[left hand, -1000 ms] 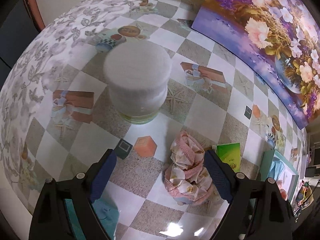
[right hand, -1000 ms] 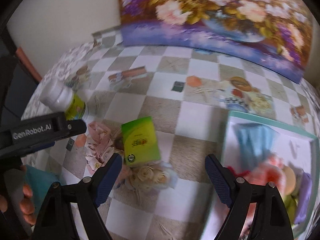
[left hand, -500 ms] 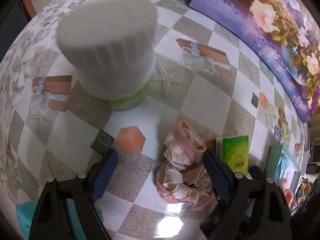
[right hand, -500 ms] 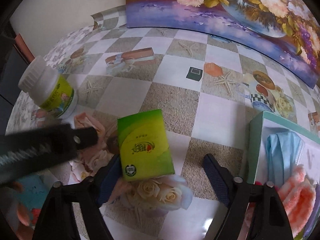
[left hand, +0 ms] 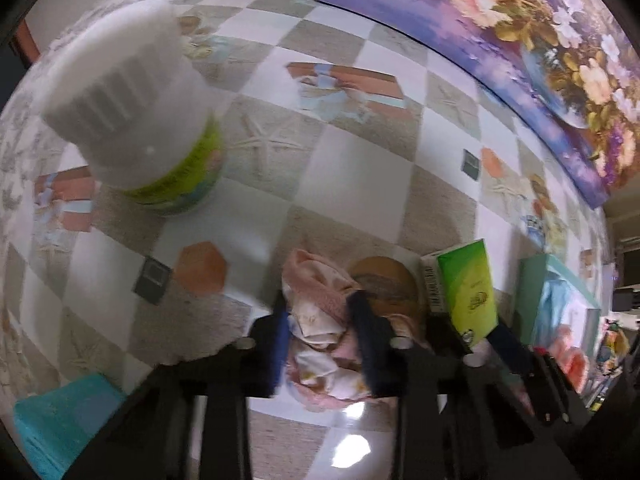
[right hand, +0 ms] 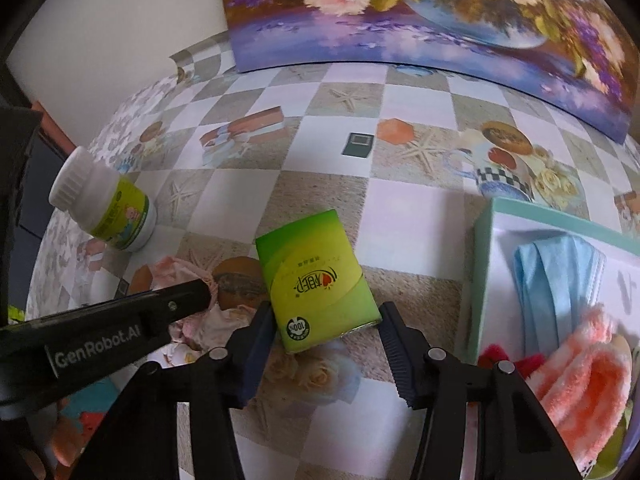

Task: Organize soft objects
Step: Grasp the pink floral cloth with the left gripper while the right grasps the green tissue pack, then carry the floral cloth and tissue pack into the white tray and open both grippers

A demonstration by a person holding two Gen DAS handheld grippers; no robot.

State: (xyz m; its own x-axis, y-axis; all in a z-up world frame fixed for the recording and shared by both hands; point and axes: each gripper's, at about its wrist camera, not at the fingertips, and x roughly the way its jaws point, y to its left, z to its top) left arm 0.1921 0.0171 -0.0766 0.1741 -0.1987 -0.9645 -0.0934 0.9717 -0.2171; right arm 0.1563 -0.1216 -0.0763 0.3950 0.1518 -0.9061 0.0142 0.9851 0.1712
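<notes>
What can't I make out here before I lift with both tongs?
- Pink floral cloth: left wrist view is motion-blurred; its lower part is hidden behind the left tongs.
- Green packet: right wrist view can't confirm the right tongs touch it on both sides.
- Teal box: contents cut off by the right edge.

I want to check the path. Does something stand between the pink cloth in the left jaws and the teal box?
Yes. The green packet lies on the table between the pink floral cloth and the teal box, with the right gripper around it.
</notes>
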